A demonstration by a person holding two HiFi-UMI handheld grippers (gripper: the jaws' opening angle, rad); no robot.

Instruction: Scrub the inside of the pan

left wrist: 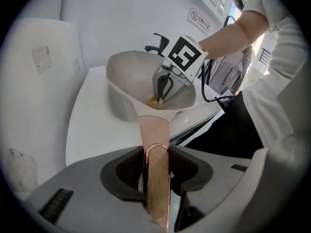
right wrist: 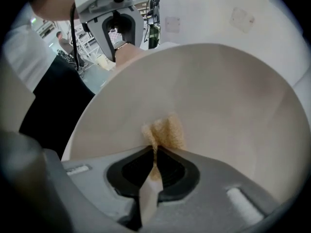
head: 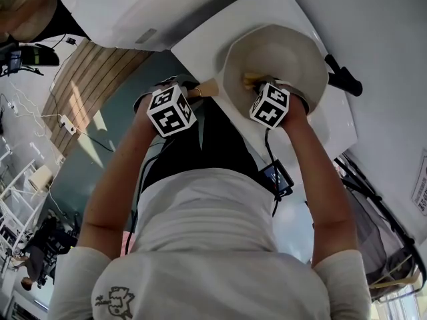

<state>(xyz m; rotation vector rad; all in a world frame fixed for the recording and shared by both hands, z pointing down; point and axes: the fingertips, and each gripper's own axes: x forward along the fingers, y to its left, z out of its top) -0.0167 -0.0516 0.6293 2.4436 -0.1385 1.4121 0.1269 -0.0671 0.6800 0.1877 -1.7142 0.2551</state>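
A cream pan [head: 277,55] sits on a white table [head: 200,42]. Its wooden handle [left wrist: 154,144], edged with a copper loop, runs back between the jaws of my left gripper [left wrist: 156,171], which is shut on it. My right gripper [right wrist: 155,164] reaches down into the pan [right wrist: 218,110] and is shut on a thin tan scrub pad [right wrist: 165,132] that lies against the pan's inner wall. From the left gripper view the right gripper [left wrist: 165,84] stands inside the pan [left wrist: 131,76] with the pad [left wrist: 154,101] under its tips.
A black faucet-like fixture [head: 343,77] sticks up past the pan at the table's far right. White walls close in behind. The table edge [left wrist: 204,118] runs just behind the person's dark apron. A small device [head: 275,178] hangs at the waist.
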